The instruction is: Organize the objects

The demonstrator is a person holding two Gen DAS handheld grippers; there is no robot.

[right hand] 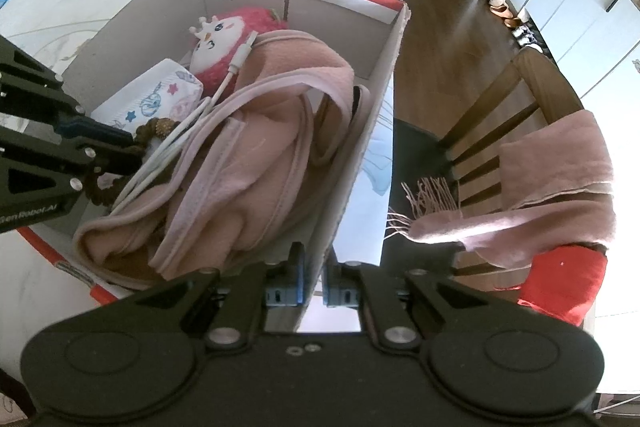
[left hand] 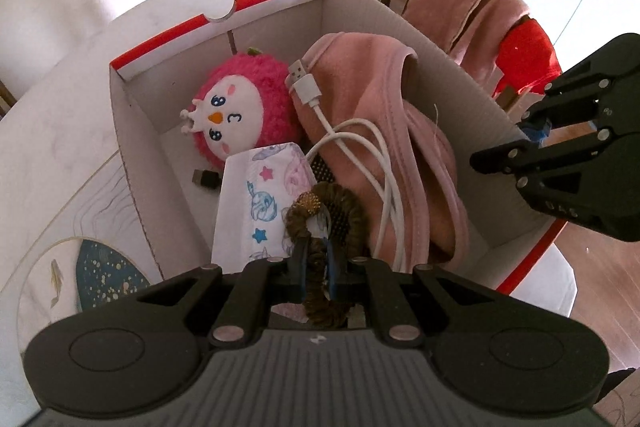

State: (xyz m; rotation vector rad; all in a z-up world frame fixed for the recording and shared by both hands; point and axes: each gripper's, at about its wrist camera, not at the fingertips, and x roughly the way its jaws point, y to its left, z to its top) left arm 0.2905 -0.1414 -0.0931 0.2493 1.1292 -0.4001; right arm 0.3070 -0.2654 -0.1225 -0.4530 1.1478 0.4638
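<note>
- Brown scrunchie (left hand: 320,223) sat pinched between the left gripper (left hand: 318,267) fingers, low inside the cardboard box (left hand: 136,131), over the near end.
- Right gripper (right hand: 314,279) was clamped on the box's side wall, one finger inside, one outside.
- Box contents: pink plush toy (left hand: 244,107) at the far end, patterned tissue pack (left hand: 260,195) leaning just in front of it, pink garment (left hand: 384,131) filling the right half, white USB cable (left hand: 352,143) draped across the garment, small black item (left hand: 206,179) on the floor of the box.
- Box stood on a white table (left hand: 60,155).
- Beyond: wooden chair (right hand: 516,123) with a pink scarf (right hand: 560,187) hung over it.
</note>
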